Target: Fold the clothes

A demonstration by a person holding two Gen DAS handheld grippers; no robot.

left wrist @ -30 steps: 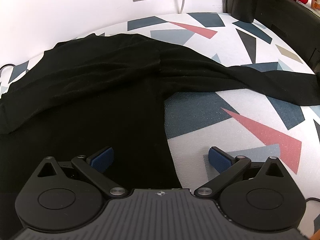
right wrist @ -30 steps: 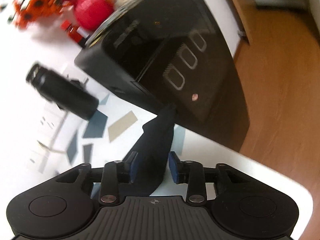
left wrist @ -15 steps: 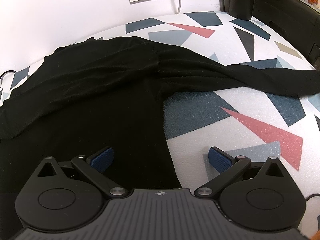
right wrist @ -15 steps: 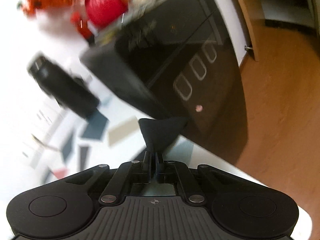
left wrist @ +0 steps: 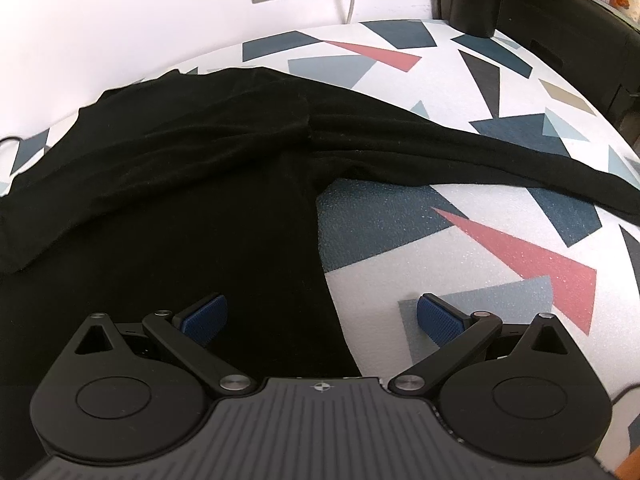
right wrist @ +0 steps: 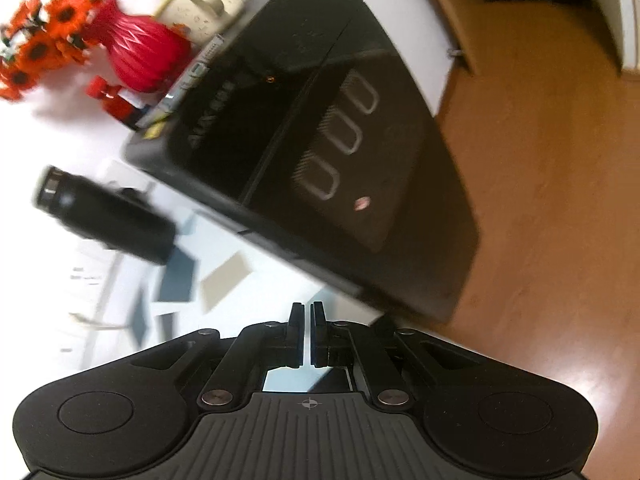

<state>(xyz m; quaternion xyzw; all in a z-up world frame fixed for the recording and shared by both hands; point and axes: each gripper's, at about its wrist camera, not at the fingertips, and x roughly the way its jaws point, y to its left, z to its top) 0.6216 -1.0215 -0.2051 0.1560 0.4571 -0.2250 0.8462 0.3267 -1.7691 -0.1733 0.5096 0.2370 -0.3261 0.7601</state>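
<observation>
Blue pads [left wrist: 205,314] on our left gripper [left wrist: 322,316] stand wide apart, one over the black garment [left wrist: 192,184], the other over the patterned mat [left wrist: 400,272]. The garment lies spread there, one sleeve reaching right. Our right gripper [right wrist: 307,334] shows its fingers nearly together; we cannot tell whether cloth sits between them. Beyond stands a black appliance [right wrist: 320,128] and a red vase [right wrist: 140,56].

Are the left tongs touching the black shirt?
Cannot tell. In the left wrist view the left tongs gape open, half over the black shirt, but no gap or contact shows.
</observation>
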